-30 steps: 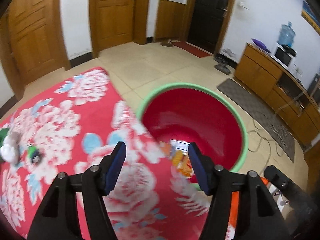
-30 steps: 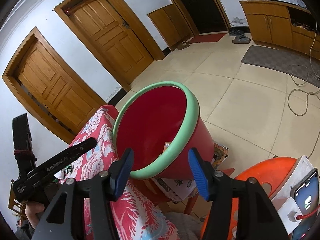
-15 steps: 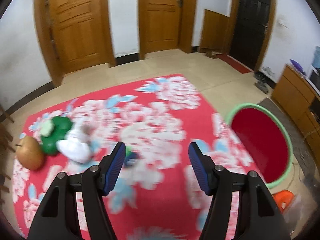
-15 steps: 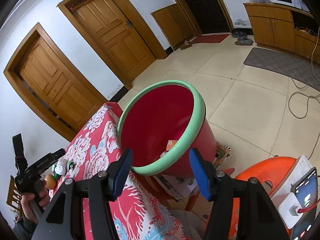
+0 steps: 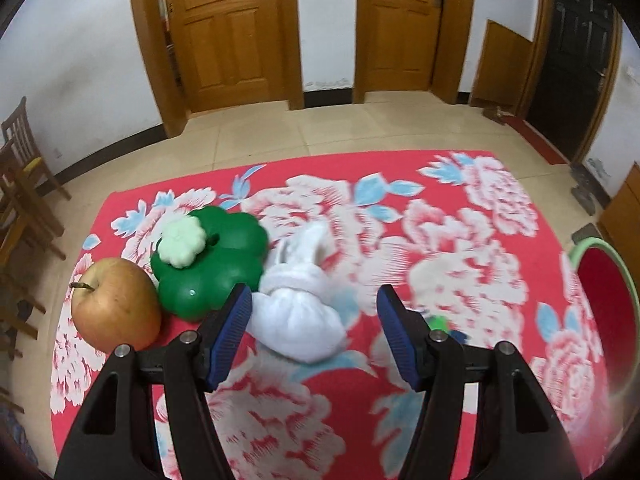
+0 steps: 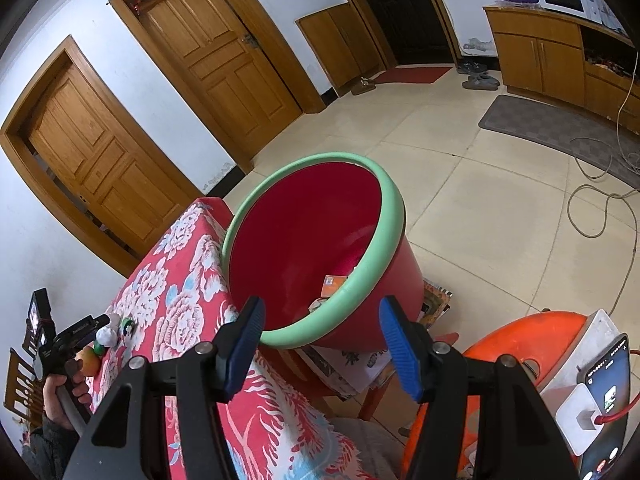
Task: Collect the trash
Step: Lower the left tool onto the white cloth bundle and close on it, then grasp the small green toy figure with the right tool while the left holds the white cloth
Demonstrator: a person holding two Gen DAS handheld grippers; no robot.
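the left gripper (image 5: 314, 330) hangs over the red floral tablecloth (image 5: 460, 280) with its jaws apart and nothing pinched; a white tied bundle (image 5: 298, 324) lies on the cloth between and just beyond its blue pads. touching the bundle's left side is a green clover-shaped container (image 5: 212, 268), and an apple (image 5: 116, 306) sits beside that. the right gripper (image 6: 320, 344) is open and empty too, pointed at the red bin with a green rim (image 6: 316, 248), which stands at the table's edge with scraps at its bottom.

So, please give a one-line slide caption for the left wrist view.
Open left gripper approaches a white tissue bundle beside a green clover-shaped container and an apple.
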